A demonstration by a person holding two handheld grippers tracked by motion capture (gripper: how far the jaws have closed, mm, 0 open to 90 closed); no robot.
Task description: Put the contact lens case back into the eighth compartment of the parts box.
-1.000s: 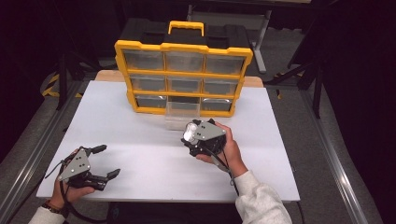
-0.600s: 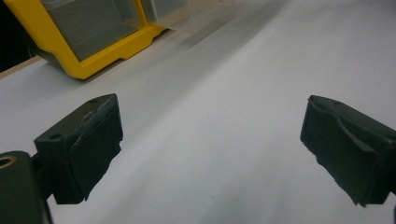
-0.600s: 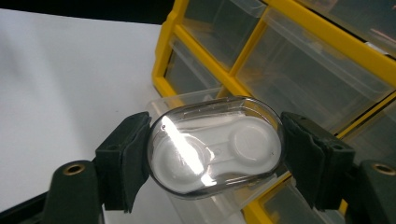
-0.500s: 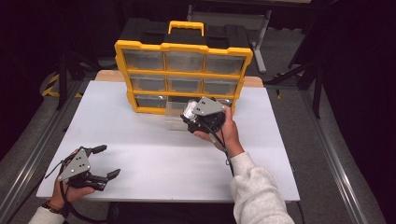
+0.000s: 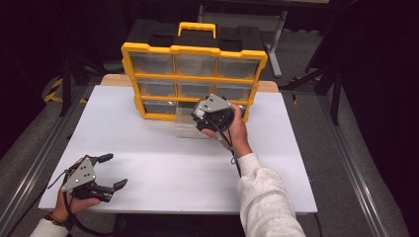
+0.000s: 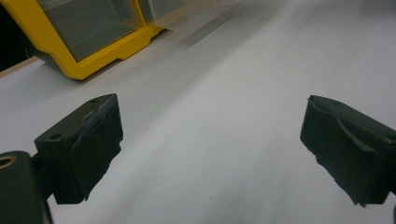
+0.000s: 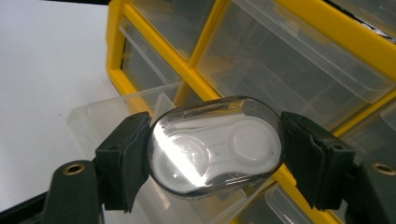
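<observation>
A workshop or lab recording station, dimly lit.

A bare white desk (image 5: 163,148) carries a yellow parts organizer (image 5: 193,81) with clear drawers; dark metal stands (image 5: 323,74), rails along the floor (image 5: 29,163) and hazard-striped tape (image 5: 53,91) surround it.

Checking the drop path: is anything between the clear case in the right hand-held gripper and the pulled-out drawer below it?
Nothing visible. The right hand-held gripper holds the clear oval case just above the open clear drawer of the yellow organizer; no obstruction shows between them.
</observation>
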